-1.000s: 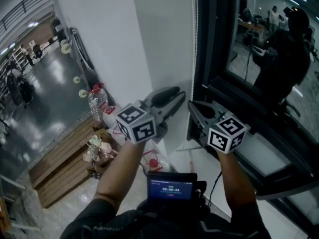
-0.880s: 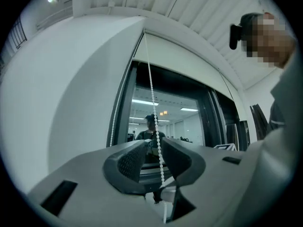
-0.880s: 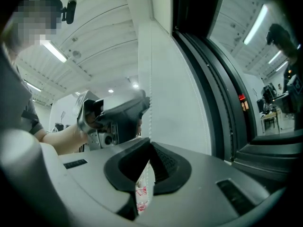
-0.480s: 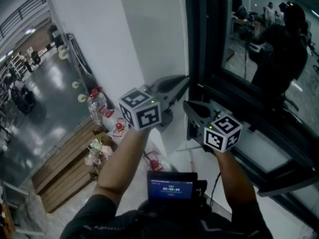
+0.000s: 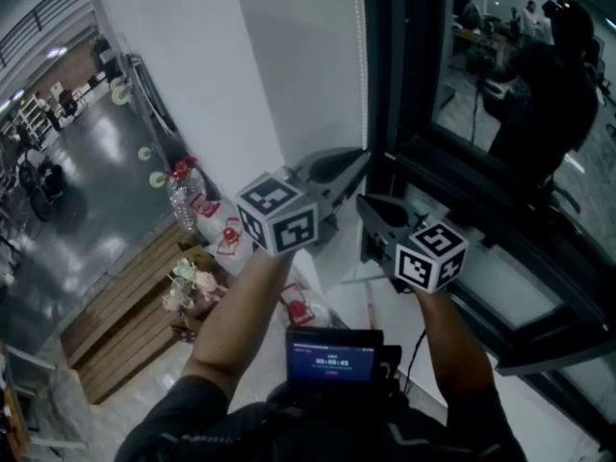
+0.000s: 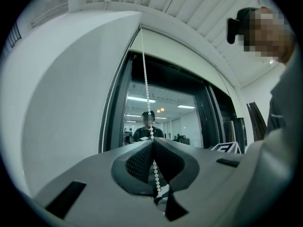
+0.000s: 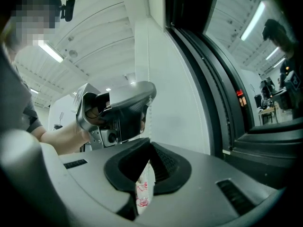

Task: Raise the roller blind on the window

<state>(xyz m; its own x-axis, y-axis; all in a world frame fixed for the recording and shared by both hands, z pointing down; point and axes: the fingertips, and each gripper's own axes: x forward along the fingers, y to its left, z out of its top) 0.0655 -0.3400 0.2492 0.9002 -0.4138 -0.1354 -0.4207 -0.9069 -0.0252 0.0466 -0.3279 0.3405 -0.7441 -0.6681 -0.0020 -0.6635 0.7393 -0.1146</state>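
A: Left gripper?
B: Just closing, now clamped on the blind's bead chain, held above the other.
A: Right gripper?
B: Shut on the same chain, lower down, just beside the left.
A: And the chain?
B: Hanging straight from the top left corner of the dark window, along its frame, beside a white wall. Blind cloth not made out.

Left tongs closing on chain, right tongs shut
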